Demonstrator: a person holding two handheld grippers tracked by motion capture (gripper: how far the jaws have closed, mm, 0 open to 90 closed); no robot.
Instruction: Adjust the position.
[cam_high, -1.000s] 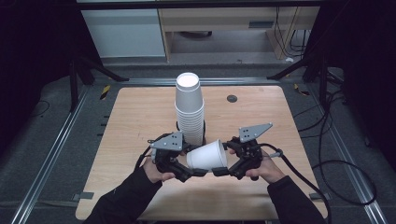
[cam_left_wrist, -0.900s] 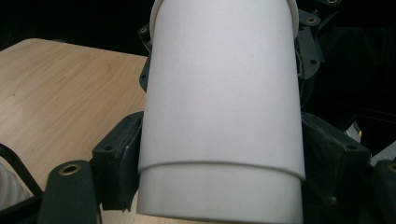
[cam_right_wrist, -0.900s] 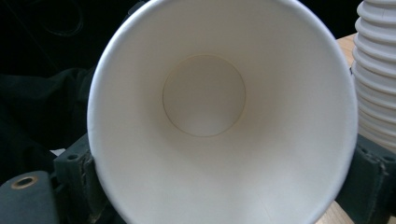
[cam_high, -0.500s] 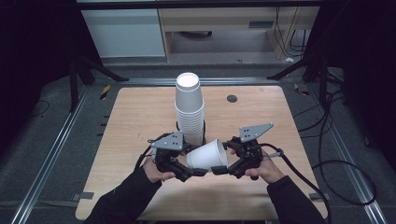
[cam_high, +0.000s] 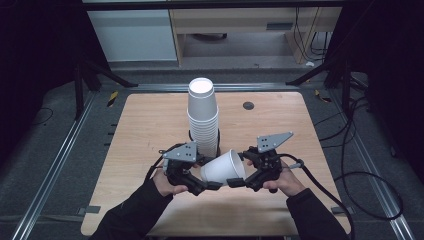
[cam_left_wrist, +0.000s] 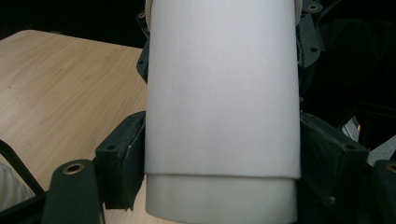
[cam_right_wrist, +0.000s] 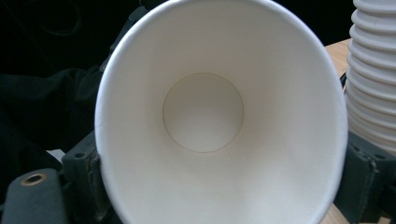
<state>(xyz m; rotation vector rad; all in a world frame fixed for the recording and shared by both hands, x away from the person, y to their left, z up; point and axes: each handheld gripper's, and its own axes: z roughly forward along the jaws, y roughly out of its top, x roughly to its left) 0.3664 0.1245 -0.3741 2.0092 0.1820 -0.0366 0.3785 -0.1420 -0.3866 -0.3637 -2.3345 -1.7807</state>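
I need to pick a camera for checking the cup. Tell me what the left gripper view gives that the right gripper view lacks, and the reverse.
Left gripper view: the paper cup from outside, its plain white wall with a step line low down, and a broad stretch of wooden table beside it. Right gripper view: the cup's open mouth and round inside bottom, empty, plus the ribbed stack of cups at the right edge. Both: the white cup, close up and centred.
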